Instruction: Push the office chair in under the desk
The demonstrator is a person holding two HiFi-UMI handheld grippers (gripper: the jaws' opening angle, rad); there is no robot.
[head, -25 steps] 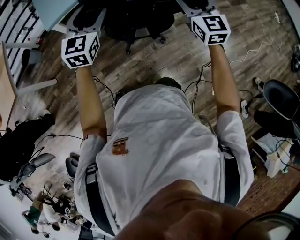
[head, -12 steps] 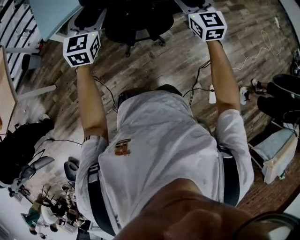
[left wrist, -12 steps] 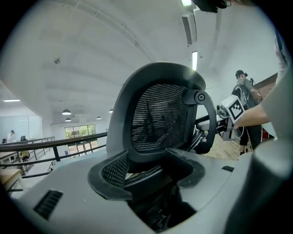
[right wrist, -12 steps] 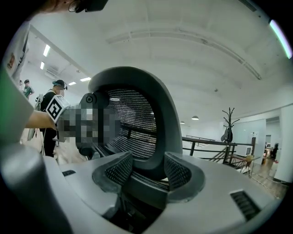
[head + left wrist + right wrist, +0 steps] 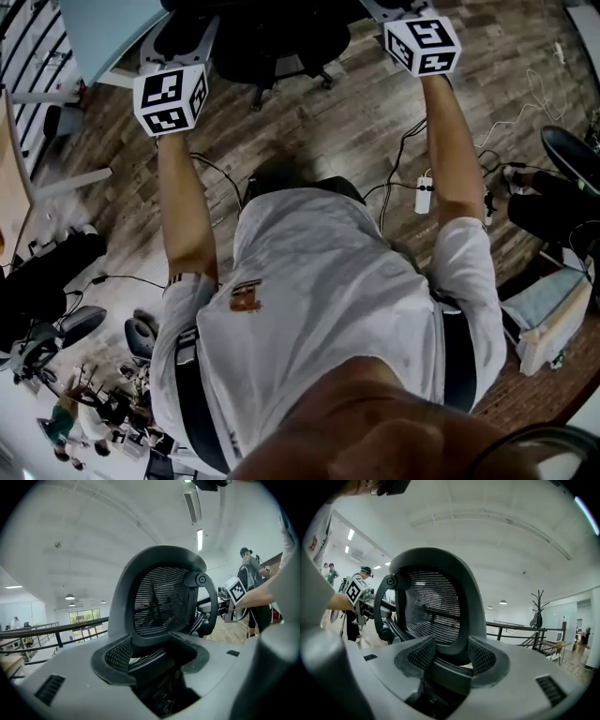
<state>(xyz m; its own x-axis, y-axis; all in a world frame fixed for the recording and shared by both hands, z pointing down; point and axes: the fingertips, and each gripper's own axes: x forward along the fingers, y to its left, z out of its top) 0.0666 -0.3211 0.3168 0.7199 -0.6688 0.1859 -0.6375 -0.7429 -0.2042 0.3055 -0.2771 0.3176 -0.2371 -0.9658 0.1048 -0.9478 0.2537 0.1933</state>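
Note:
The black mesh-backed office chair (image 5: 272,37) stands at the top of the head view, next to the pale blue desk (image 5: 108,28) at the top left. Both arms reach forward to it. My left gripper (image 5: 157,651) is shut on the lower rim of the chair back (image 5: 159,597), and its jaws have just been closing a little further. The ribbed pads (image 5: 117,653) sit on either side of the frame. My right gripper (image 5: 447,656) is shut on the curved frame of the chair back (image 5: 436,602) from the other side, its pads (image 5: 480,658) pressed against the frame.
A white power strip (image 5: 423,195) and cables lie on the wooden floor by my feet. Another dark chair (image 5: 572,159) and a box (image 5: 544,319) are at the right, black bags (image 5: 42,281) at the left. A railing (image 5: 520,630) runs beyond the chair, and another person (image 5: 251,573) stands nearby.
Both hands have moved forward with the chair, and I have stepped after them. More of the desk top shows at the top left, and the floor clutter has slid back.

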